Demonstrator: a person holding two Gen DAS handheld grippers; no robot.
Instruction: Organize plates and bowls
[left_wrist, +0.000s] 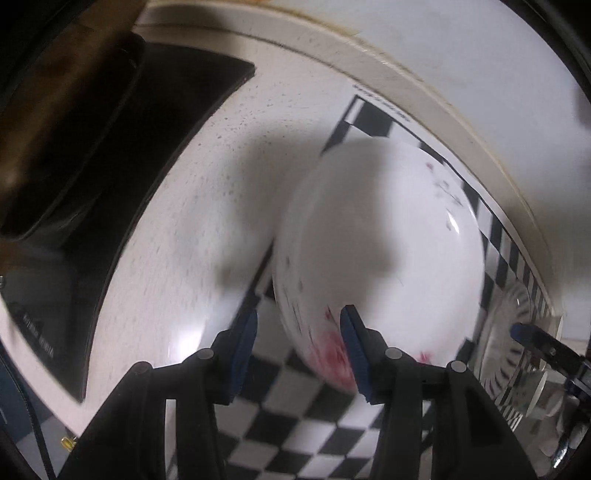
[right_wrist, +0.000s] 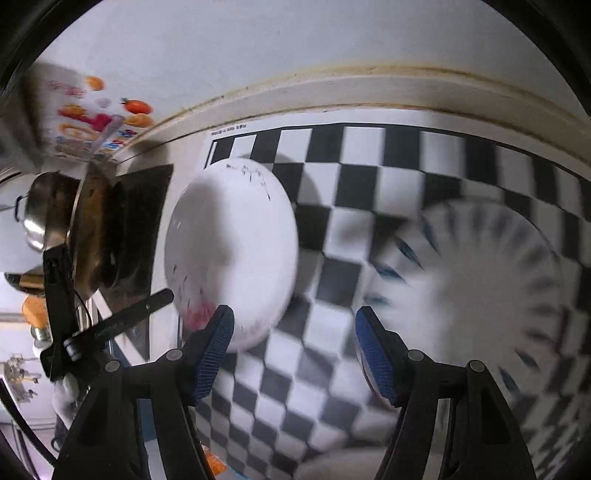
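A white dish with a red flower print lies on a black-and-white checkered mat. My left gripper hangs open over its near rim: one blue pad is above the dish and the other above the mat, pressing on nothing. In the right wrist view the same dish sits to the left. A white plate with blue rim strokes lies to the right, badly blurred. My right gripper stands wide open between them over the mat, its right pad by the striped plate's edge.
A black cooktop sits on the speckled white counter left of the mat, with a steel pot on it. A cream ledge and the wall close off the back. A colourful box stands at the far left.
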